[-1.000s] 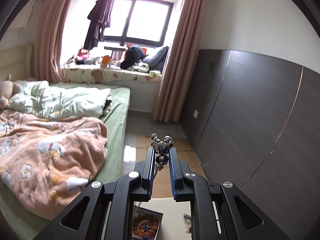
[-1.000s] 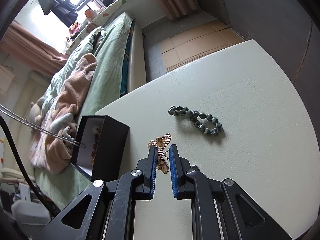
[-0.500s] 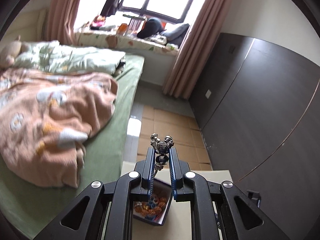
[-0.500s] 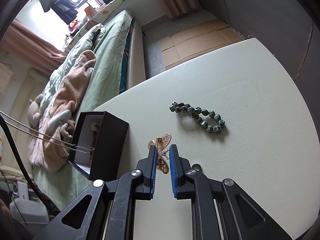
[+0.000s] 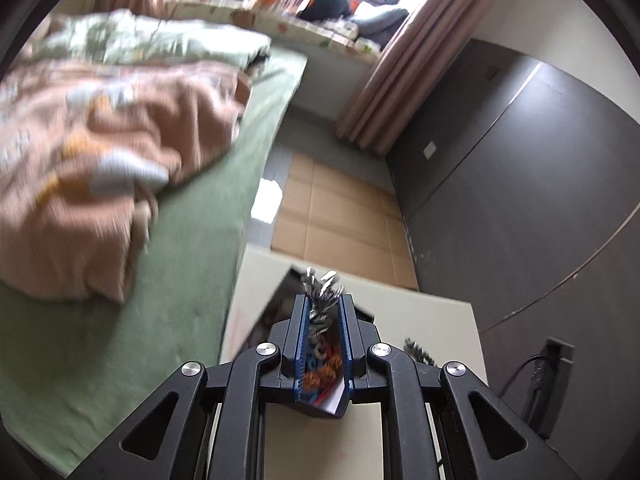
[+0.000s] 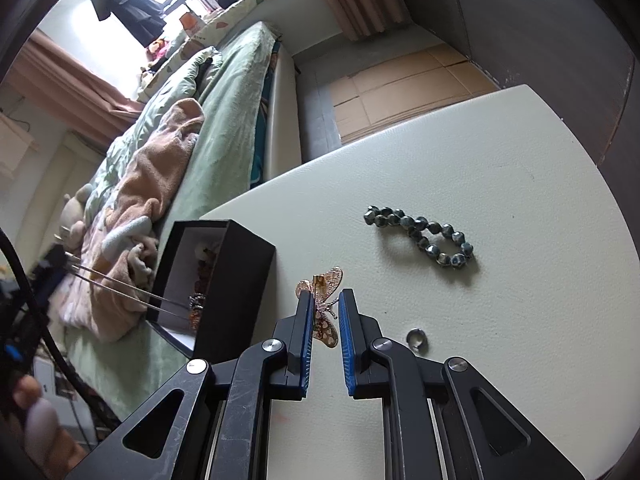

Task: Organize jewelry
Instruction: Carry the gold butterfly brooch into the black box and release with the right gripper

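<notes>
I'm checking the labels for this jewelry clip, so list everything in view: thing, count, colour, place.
Bead bracelet: one, dark grey-green, on the table, right of the box.
Ring: one, silver, on the table by the right gripper.
Butterfly piece: one, gold, between the right gripper's fingers.
Silver chain: one, in the left gripper, over the box.
Box: one, black, open, at the table's left edge, jewelry inside.
Table: one, cream.
Bed: one, green sheet, pink blanket.
Left gripper: black, blue pads.
Right gripper: same.
</notes>
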Demonstrator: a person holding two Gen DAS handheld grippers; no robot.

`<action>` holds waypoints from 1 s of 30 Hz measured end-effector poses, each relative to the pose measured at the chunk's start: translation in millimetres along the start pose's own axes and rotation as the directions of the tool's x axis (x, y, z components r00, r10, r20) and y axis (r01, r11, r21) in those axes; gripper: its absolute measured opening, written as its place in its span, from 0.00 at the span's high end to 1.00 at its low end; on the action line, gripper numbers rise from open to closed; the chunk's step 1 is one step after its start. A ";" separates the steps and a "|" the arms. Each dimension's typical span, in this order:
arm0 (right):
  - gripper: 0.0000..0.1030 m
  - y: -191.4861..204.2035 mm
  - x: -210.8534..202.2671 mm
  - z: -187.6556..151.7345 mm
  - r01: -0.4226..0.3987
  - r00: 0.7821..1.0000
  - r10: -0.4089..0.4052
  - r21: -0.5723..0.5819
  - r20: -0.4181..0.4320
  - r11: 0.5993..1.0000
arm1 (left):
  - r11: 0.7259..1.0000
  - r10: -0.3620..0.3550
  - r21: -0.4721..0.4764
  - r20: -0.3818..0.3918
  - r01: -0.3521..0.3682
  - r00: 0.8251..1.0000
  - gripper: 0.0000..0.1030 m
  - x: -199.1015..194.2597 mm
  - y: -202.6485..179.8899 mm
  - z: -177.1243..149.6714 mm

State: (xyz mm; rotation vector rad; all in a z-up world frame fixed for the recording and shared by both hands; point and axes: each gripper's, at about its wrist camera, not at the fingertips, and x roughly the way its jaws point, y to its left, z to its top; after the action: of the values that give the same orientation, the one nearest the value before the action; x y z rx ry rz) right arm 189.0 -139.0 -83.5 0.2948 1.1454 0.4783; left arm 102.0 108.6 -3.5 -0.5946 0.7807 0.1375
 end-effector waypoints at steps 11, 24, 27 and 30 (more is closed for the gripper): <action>0.86 26.2 -11.6 2.3 -0.125 0.989 0.126 -0.024 0.080 0.992 | 0.997 0.039 -0.064 0.022 -0.038 0.999 0.42 -5.4 21.2 -2.7; 0.81 82.5 23.4 0.8 -0.353 0.935 0.353 -0.024 0.033 0.936 | 0.993 0.045 -0.108 0.023 -0.042 0.999 0.41 -9.8 37.9 4.9; 0.44 87.2 30.6 0.7 -0.355 0.935 0.355 -0.011 0.005 0.935 | 0.994 0.049 -0.097 0.018 -0.047 0.999 0.41 -6.9 36.1 3.9; 0.40 80.1 24.1 1.0 -0.329 0.944 0.329 -0.011 0.023 0.944 | 0.994 0.060 -0.092 0.018 -0.058 0.998 0.39 -5.0 33.1 1.9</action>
State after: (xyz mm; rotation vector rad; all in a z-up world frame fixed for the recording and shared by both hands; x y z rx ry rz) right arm 180.9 -57.7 -65.4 0.4889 1.0738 0.7712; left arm 88.7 137.6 -13.9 -0.6562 0.7751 0.2340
